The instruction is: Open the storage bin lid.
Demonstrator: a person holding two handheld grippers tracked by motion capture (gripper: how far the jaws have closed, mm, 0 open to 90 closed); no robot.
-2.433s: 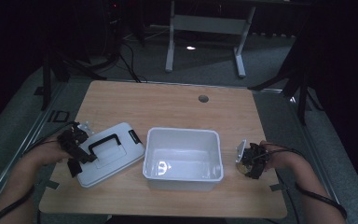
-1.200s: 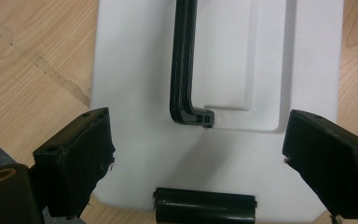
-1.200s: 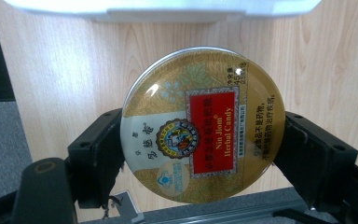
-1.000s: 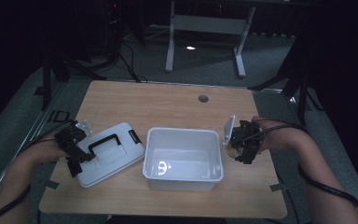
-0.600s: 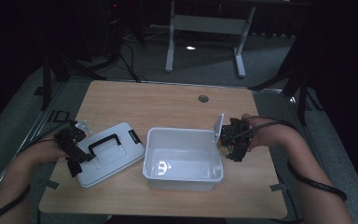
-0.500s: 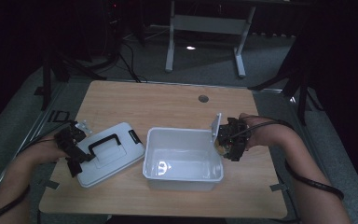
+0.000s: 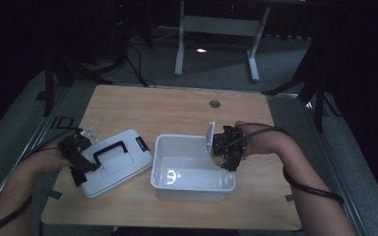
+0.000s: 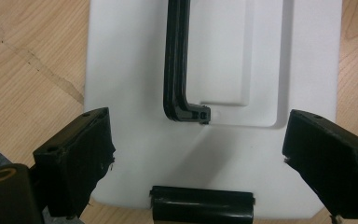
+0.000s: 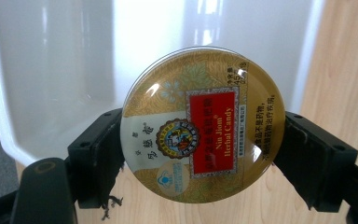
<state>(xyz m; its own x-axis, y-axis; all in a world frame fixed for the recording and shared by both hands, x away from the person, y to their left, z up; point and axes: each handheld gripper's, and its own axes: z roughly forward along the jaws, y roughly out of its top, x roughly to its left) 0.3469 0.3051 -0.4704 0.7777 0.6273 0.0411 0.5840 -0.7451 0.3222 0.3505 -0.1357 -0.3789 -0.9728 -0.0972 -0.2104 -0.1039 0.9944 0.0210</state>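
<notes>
Bench (image 7: 177, 105) boards of pale wood carry everything I work with, and the dark floor lies around them. Largest on the bench is the white bin (image 7: 193, 169), open at the top, standing near the front edge a little right of the middle. To its left, just beside it and set at a slant, lies the white lid (image 7: 113, 162), flat on the wood with its black handle (image 7: 109, 150) facing up.

My left hand-held gripper (image 7: 78, 156) sits at the lid's left end. In the left gripper view its jaws stand wide apart, one on either side of the lid's end, gripping nothing; the lid (image 8: 214, 93) runs away between them, the handle (image 8: 179, 65) running up its middle and a black latch (image 8: 201, 205) at the near edge.

My right hand-held gripper (image 7: 221, 152) is at the bin's right wall, above the rim. It is clenched on a round candy tin (image 7: 218, 156), which shows in the high view as a small gold spot at the rim. In the right gripper view the jaws press the tin (image 9: 203, 126) from both sides, its gold face with a red label turned to the camera. Behind the tin, the bin's white inside (image 9: 74, 70) spreads to the left, and the bench wood (image 9: 340, 70) shows to the right.
</notes>
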